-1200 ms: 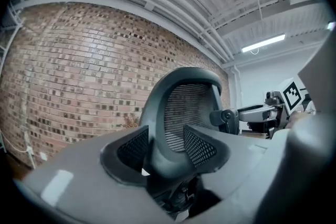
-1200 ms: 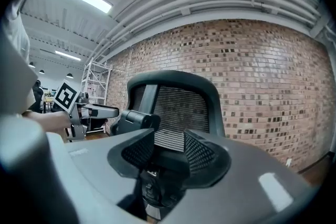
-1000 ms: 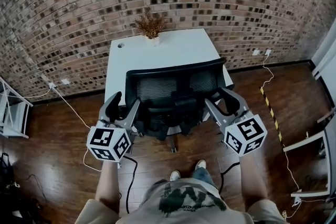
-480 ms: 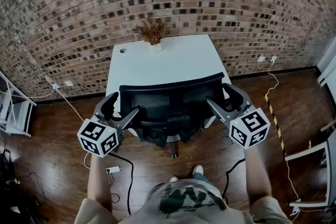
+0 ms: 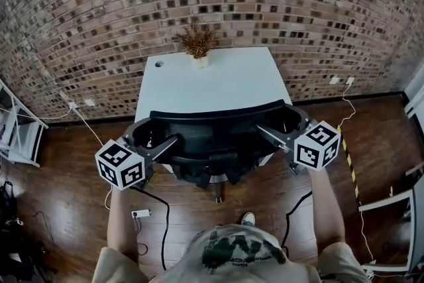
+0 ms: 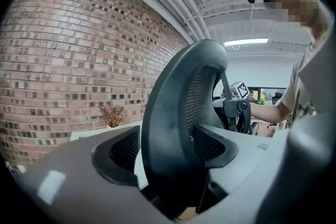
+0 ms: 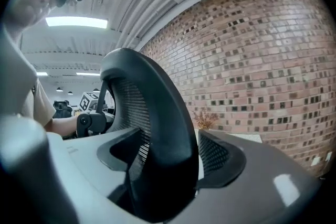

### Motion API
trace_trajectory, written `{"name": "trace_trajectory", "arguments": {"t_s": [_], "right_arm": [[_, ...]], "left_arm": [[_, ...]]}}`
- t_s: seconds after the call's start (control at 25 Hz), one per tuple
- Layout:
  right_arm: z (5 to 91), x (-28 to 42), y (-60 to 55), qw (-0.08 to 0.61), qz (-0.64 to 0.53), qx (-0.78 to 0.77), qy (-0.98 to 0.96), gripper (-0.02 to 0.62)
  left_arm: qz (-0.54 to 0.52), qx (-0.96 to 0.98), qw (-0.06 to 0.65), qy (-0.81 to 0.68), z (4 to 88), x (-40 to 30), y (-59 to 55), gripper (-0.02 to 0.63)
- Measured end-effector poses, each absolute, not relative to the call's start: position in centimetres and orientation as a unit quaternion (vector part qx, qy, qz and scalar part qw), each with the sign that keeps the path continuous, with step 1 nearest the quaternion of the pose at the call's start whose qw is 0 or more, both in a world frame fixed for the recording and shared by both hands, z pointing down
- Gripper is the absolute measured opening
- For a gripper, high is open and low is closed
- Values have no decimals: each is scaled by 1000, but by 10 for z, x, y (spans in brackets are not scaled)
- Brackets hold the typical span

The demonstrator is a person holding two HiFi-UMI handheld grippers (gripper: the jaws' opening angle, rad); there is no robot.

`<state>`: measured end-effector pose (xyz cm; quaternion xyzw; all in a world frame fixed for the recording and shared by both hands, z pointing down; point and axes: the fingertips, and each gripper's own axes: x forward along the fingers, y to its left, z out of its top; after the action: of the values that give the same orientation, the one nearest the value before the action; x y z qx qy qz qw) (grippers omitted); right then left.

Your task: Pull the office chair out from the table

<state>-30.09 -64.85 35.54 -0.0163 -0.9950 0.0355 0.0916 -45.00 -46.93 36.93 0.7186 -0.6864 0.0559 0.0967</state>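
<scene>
At table (image 5: 212, 79), office chair (image 5: 218, 124) back within left gripper (image 5: 158, 132), wide jaws closing, and right gripper (image 5: 275, 122), jaws opening wide

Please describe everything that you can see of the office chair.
The chair is black, with a mesh back in a curved plastic-looking frame. It stands upright on the wood floor, seat tucked under the white table, back toward the person. The left gripper, jaws closing, straddles the back's left edge; the right gripper, jaws opening, its right edge; neither clearly presses.
</scene>
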Motion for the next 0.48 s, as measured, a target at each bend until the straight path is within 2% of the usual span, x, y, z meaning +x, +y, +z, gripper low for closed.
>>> {"name": "trace_trajectory", "arguments": {"t_s": [0.08,0.48], "right_arm": [[357,-302,-648,84,51,-31,-995,323],[357,-301,-645,59,53,-24,-997,310]], "left_arm": [[58,722,99,-682,369,-447,-471,316],[45,703,92,-704,366,-444,-465,311]]}}
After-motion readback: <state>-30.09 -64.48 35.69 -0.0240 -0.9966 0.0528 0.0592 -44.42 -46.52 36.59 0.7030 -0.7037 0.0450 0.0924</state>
